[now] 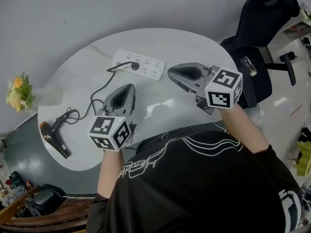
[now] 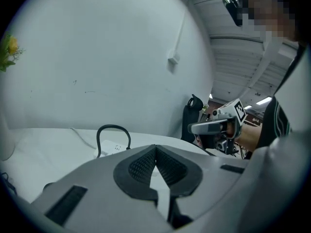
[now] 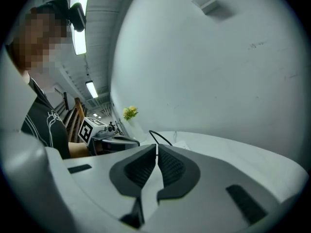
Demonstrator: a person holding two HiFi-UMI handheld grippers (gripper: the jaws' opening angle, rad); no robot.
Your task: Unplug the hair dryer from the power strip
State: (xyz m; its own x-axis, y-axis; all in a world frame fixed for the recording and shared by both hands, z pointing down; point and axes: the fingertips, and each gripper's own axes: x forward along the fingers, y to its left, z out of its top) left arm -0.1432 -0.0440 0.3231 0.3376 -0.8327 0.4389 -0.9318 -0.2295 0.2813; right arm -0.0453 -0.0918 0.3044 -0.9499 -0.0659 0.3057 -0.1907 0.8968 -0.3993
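A white power strip point(image 1: 138, 64) lies at the far side of the round white table point(image 1: 204, 52). A black plug point(image 1: 134, 65) sits in it, and its black cord point(image 1: 97, 93) runs left to the hair dryer point(image 1: 53, 135) lying near the table's left edge. My left gripper point(image 1: 127, 88) hovers over the table's middle, shut and empty, pointing toward the strip. My right gripper point(image 1: 171, 73) is to the right of the strip, shut and empty. In the left gripper view the strip point(image 2: 111, 148) and looped cord point(image 2: 112, 130) lie ahead of the shut jaws.
A vase of yellow flowers point(image 1: 22, 93) stands at the table's left edge. A black office chair point(image 1: 257, 38) is to the right of the table. A grey wall runs behind the table.
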